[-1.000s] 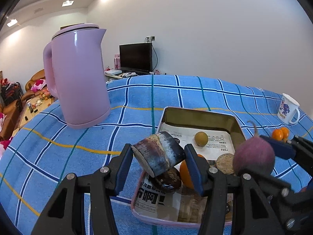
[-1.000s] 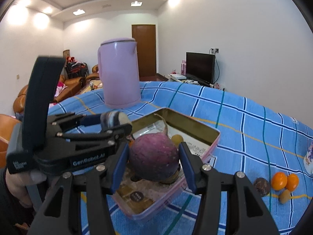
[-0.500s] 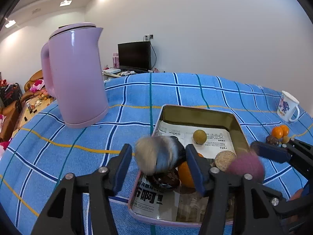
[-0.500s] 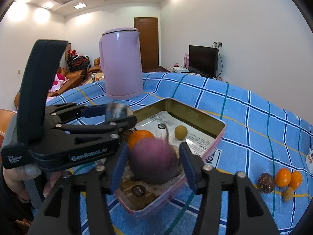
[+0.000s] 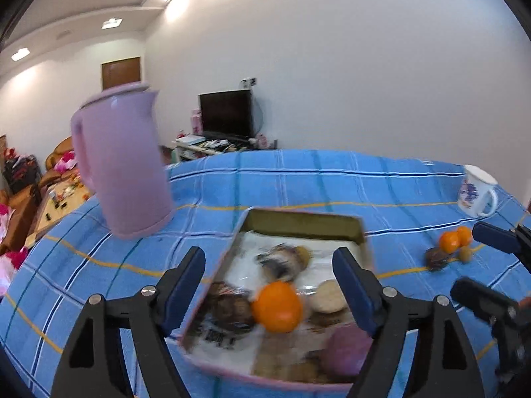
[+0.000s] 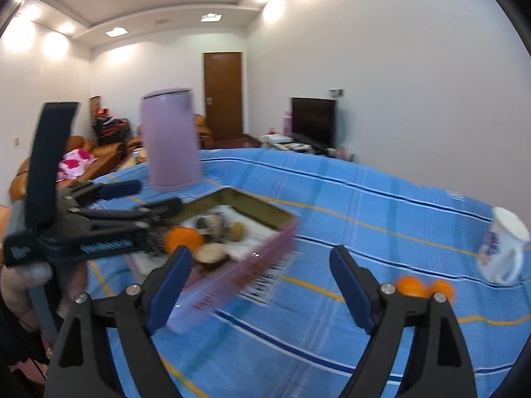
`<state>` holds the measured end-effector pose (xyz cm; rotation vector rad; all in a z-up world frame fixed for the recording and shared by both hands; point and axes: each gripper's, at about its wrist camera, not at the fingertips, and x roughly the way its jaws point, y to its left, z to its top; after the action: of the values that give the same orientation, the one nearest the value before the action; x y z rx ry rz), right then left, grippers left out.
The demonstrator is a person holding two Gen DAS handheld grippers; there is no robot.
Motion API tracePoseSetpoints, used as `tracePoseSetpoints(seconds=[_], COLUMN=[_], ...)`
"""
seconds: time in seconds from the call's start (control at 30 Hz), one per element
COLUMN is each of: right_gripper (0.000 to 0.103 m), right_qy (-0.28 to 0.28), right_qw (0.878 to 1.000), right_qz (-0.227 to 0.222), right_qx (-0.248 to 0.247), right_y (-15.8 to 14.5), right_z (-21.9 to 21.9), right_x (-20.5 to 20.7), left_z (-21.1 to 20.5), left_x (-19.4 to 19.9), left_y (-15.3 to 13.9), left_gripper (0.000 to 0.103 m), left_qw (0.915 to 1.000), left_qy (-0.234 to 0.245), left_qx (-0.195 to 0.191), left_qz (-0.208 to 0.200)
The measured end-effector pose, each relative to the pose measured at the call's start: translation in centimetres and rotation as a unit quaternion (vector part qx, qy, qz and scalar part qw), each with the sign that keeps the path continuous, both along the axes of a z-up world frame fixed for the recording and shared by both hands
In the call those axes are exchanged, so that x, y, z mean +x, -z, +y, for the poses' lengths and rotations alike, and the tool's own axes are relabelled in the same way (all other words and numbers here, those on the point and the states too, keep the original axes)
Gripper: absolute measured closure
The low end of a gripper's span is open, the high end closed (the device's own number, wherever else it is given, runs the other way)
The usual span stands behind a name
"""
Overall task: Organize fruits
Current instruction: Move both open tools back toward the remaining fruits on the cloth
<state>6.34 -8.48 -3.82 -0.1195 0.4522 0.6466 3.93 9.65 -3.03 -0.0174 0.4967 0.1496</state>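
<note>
A pink-rimmed tin tray [image 5: 298, 220] lined with paper holds an orange [image 5: 277, 306], a dark striped piece [image 5: 277, 263], a round purple fruit [image 5: 346, 346] and other fruits. My left gripper [image 5: 268, 287] is open and empty above the tray. My right gripper [image 6: 257, 283] is open and empty over the tray's near rim [image 6: 239, 275]. Two small oranges [image 5: 453, 238] and a dark fruit [image 5: 436, 258] lie on the cloth at the right. The frames are blurred.
A lilac kettle [image 5: 124, 162] stands on the blue checked tablecloth [image 5: 332, 179] at the left. A white printed mug [image 5: 476, 195] stands at the far right. The left gripper shows in the right wrist view [image 6: 109, 222].
Both grippers have opened. The striped piece left the left gripper and the purple fruit left the right gripper; both now lie in the tray. Both cameras have pulled back and up.
</note>
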Motion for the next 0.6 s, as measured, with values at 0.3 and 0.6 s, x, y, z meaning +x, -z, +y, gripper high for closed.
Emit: tracePoseSetpoints(seconds=[0.3,0.6], right_gripper=[0.017,0.034], right_qy=[0.183,0.223], right_qw=[0.982,0.97], right_qz=[0.034,0.098], right_qx=[-0.009,0.014], right_y=[1.2,2.4], right_z=[-10.1,-13.7], right_x=[3.6,8.9], left_z=[-7.4,-12.9], left_x=[2.9,7.5], left_y=[-1.0,1.6], left_gripper=[0.023,0.023], left_qw=[0.9978,0.9892], left_qy=[0.063,0.117], left_qx=[0.011,-0.004], left_qz=[0.02,0.087])
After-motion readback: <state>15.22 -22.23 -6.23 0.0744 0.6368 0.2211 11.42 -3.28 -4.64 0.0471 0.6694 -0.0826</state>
